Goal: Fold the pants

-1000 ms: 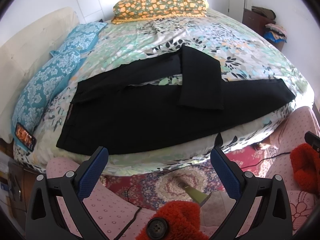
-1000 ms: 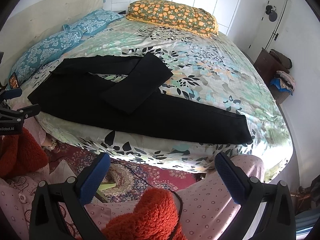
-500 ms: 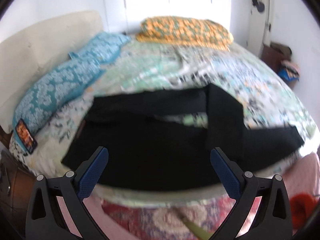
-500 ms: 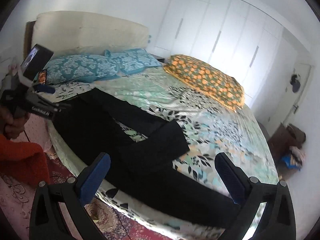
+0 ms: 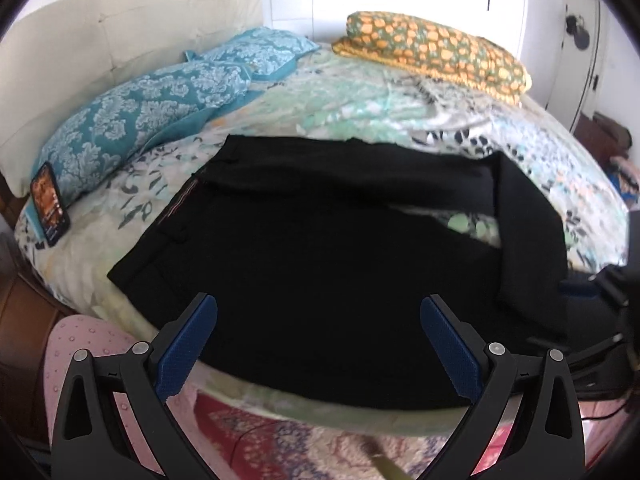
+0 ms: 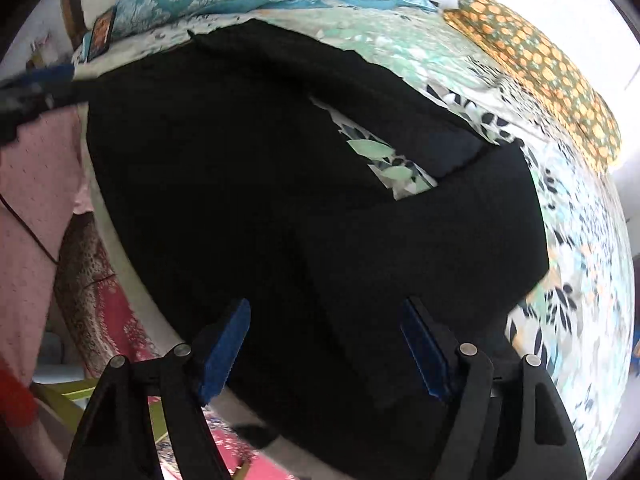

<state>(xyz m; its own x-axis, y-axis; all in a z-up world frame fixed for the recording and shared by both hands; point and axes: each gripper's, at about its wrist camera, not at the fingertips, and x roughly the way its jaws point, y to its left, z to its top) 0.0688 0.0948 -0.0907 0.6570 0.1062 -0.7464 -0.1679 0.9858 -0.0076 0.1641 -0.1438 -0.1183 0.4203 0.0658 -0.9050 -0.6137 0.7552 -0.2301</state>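
While both tools are hanging over the near edge of the bed, neither has grabbed anything, so I'd call this barely started. My left tool (image 5: 318, 344) has its blue pads spread wide with nothing between them, hovering above the waist end of the black pants (image 5: 320, 248). The right tool (image 6: 324, 344) is just as wide apart and empty, sitting low over the leg fabric further along; I can't tell if it's brushing the cloth or just above it.

The pants lie flat across the floral bedspread (image 5: 360, 100), close to the edge nearest me. The waistband (image 5: 176, 208) points toward the teal pillows (image 5: 160, 112). The near leg runs straight along the edge. The far leg is doubled back on itself, so its end flops across the near leg, and a wedge of bedspread shows between the two legs in the right wrist view.

So what's done: the garment's laid out, roughly smooth, and that one leg is messy rather than neatly folded, I'd guess. What's left is basically everything: straighten that leg, stack the legs, then fold lengthwise. A phone (image 5: 50, 204) leans by the pillows, and the orange-patterned pillow (image 5: 436, 56) is well clear of it all.
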